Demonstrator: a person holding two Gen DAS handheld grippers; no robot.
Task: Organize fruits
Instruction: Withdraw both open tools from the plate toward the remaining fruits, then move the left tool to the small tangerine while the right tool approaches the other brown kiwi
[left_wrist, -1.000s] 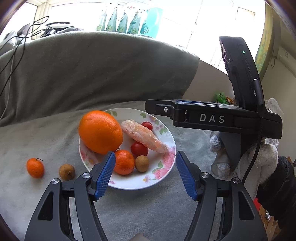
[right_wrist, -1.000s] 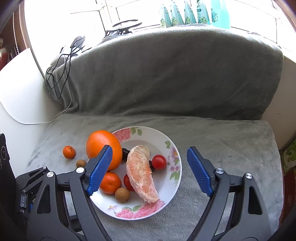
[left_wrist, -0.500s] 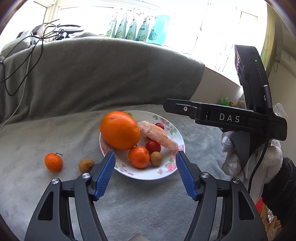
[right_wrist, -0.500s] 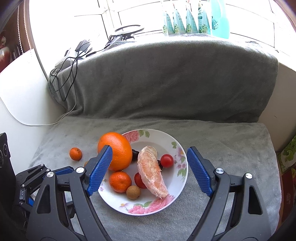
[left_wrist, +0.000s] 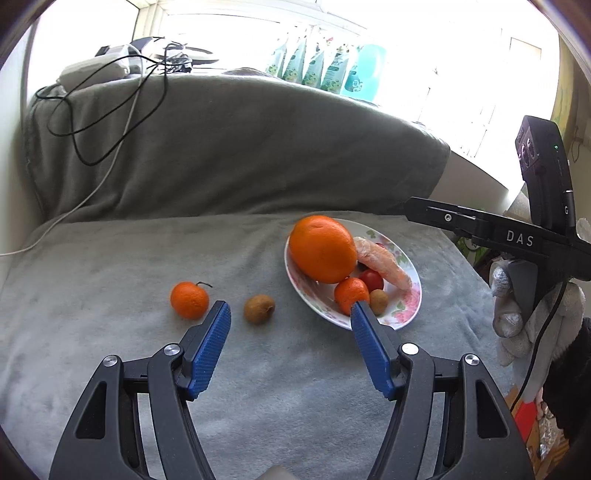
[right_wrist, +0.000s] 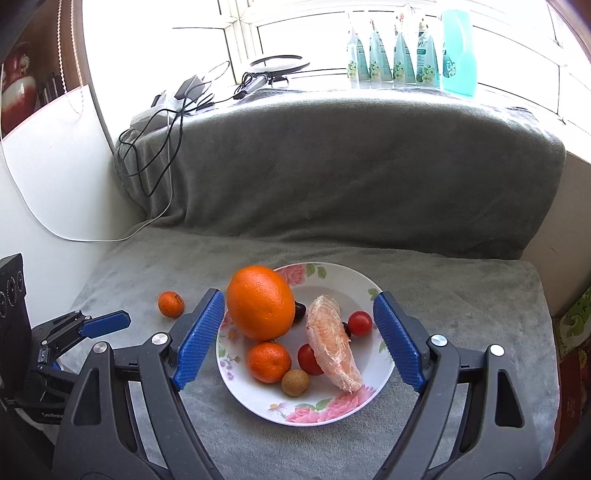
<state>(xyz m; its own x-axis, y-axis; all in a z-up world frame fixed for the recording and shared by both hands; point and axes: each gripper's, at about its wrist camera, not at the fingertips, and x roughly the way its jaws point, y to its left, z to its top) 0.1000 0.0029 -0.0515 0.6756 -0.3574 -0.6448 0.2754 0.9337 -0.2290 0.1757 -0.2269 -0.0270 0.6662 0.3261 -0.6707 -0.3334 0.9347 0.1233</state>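
Fruit split: left wrist view, left gripper (left_wrist: 290, 314) angled down, jaws wide and empty, brown fruit (left_wrist: 259, 308) and mandarin (left_wrist: 189, 300) loose on the blanket (left_wrist: 110, 266). Right wrist view: right gripper (right_wrist: 299, 306) tilted down above the plate (right_wrist: 347, 410), jaws wide, empty; large orange (right_wrist: 260, 302) on plate.

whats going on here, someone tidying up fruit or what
A person holds two grippers over a grey blanket, gathering fruit onto a floral plate. The plate has a big orange, a mandarin, a peeled citrus segment, cherry tomatoes and a small brown fruit. Another mandarin and brown fruit lie on the blanket. The left gripper and right gripper are open, holding nothing.
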